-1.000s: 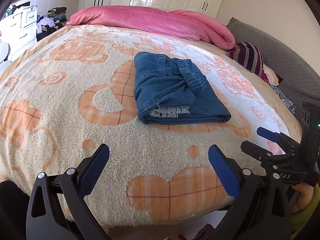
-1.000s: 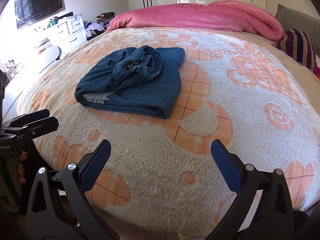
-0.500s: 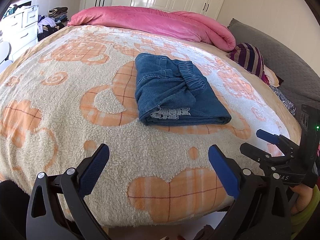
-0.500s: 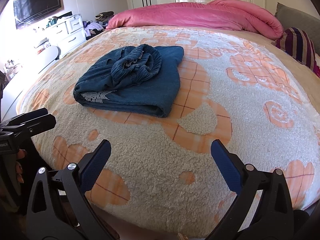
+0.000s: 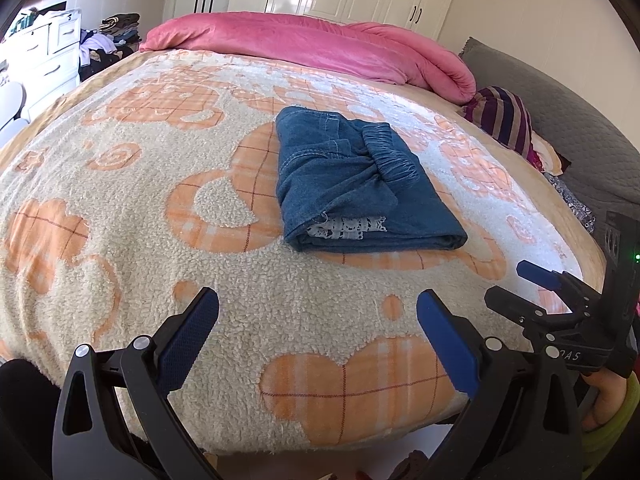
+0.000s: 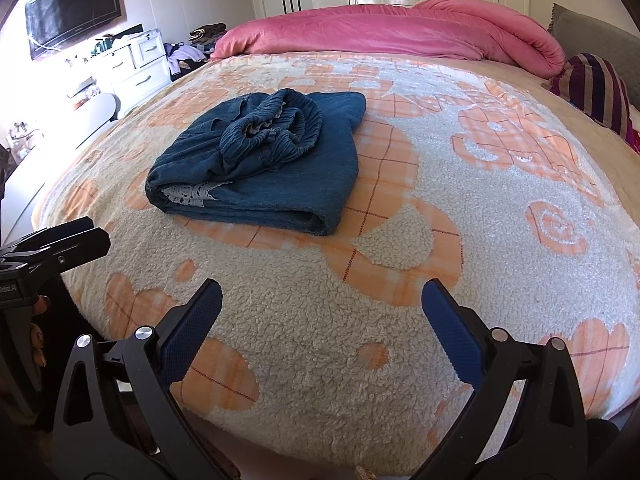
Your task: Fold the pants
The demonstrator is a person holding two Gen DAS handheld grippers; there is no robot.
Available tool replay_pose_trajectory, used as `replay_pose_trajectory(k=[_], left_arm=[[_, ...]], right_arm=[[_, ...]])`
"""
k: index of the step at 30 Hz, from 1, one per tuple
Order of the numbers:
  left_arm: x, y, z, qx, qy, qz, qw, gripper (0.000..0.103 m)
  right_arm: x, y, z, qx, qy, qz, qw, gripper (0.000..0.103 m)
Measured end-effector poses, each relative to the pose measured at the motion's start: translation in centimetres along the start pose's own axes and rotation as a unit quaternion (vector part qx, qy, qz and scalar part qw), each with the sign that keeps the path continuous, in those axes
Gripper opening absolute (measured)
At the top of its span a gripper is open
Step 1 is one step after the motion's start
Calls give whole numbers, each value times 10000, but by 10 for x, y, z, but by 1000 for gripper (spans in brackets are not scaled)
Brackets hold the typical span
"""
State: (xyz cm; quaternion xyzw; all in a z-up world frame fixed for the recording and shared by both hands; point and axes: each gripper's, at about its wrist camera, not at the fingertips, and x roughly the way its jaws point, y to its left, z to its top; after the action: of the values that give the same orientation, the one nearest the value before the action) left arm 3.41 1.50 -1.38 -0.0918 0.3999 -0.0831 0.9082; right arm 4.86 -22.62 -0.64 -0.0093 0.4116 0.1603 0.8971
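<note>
The blue denim pants (image 5: 356, 184) lie folded into a thick rectangle on the bed's fleece blanket (image 5: 120, 208), elastic waistband on top and white lace trim showing at the near edge. They also show in the right wrist view (image 6: 272, 164). My left gripper (image 5: 316, 320) is open and empty, hovering near the bed's front edge, well short of the pants. My right gripper (image 6: 320, 308) is open and empty too, near the front edge and to the right of the pants. Each gripper shows at the other view's side edge.
A rolled pink duvet (image 5: 320, 44) lies across the far end of the bed. A striped pillow (image 5: 508, 124) and grey cushion (image 5: 560, 96) sit at the right. White drawers (image 6: 136, 68) with piled clothes stand left, wardrobes behind.
Both grippers have drifted slightly; the pants and both open jaws are unchanged.
</note>
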Motion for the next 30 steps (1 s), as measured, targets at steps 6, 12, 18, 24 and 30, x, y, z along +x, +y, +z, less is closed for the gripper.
replay_pose_trajectory(k=[6,12,18,24,30], left_arm=[[1,0,0,5,21,66,10000,99],[1,-1,0,36,21,117,9999,99],[1,0,1,24,22,147,9999,99],[2,0,1,41,38,182,9998,99],[2,1,1,27,76,197,9998,99]], right_arm=[[0,0,-1,20,-5,-12,10000,94],[-2,1,-1,49,-1,-45,10000,94],[-2,1,-1,64,15,-66,10000,94],[-2,1,-1,75,15,-77,9999,94],[-3,1,-2,95,2,-94,9999,94]])
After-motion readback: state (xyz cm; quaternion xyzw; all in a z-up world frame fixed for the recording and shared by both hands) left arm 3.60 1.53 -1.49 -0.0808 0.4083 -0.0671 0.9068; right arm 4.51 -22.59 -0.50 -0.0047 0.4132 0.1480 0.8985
